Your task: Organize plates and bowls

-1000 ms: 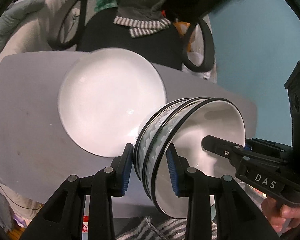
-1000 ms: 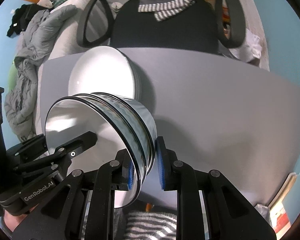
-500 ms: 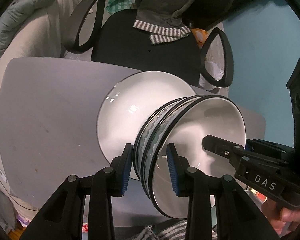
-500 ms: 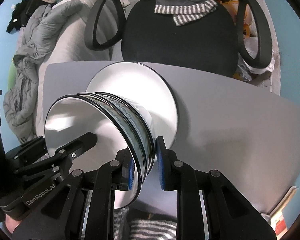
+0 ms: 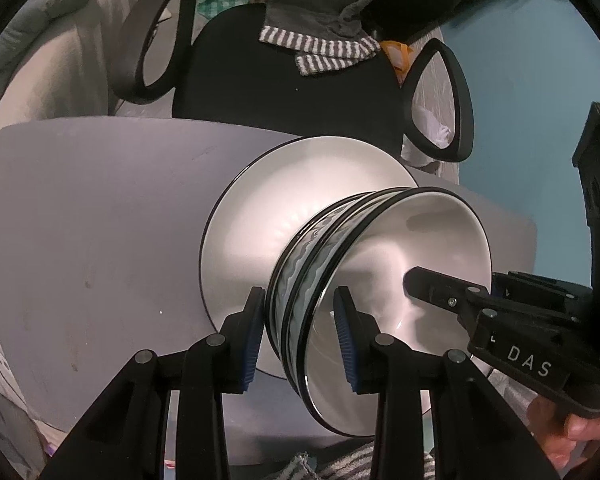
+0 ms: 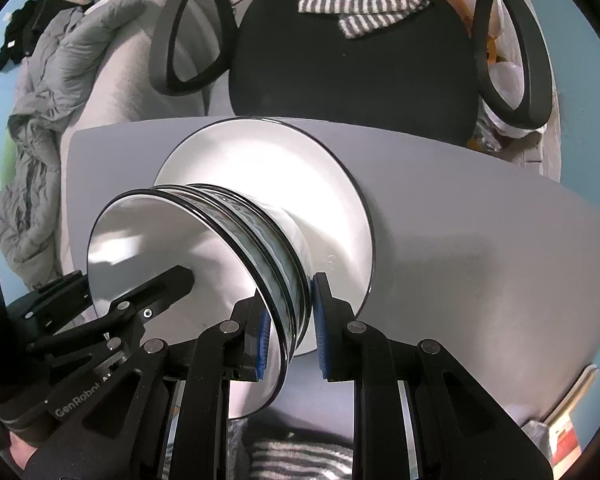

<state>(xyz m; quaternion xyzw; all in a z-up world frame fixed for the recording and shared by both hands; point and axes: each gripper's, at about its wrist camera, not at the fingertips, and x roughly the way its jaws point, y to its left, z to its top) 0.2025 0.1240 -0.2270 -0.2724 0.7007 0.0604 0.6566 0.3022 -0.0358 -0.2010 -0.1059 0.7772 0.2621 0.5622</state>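
Note:
A stack of nested white bowls with black rims and grey wave bands [image 5: 400, 280] [image 6: 172, 264] is held by both grippers over a white black-rimmed plate [image 5: 260, 224] [image 6: 300, 176] on the grey table. My left gripper [image 5: 300, 332] is shut on the stack's left rim. My right gripper [image 6: 290, 324] is shut on its right rim. Whether the bowls' base touches the plate is hidden.
The grey table [image 5: 92, 220] [image 6: 480, 240] extends around the plate. A black office chair [image 6: 352, 72] with a striped cloth on it stands behind the table's far edge. A grey quilt [image 6: 48, 100] lies to the left. A striped towel [image 6: 300, 460] lies below the near edge.
Both grippers have carried the bowl stack over the plate; the plate now sits directly behind and under the bowls rather than off to the side.

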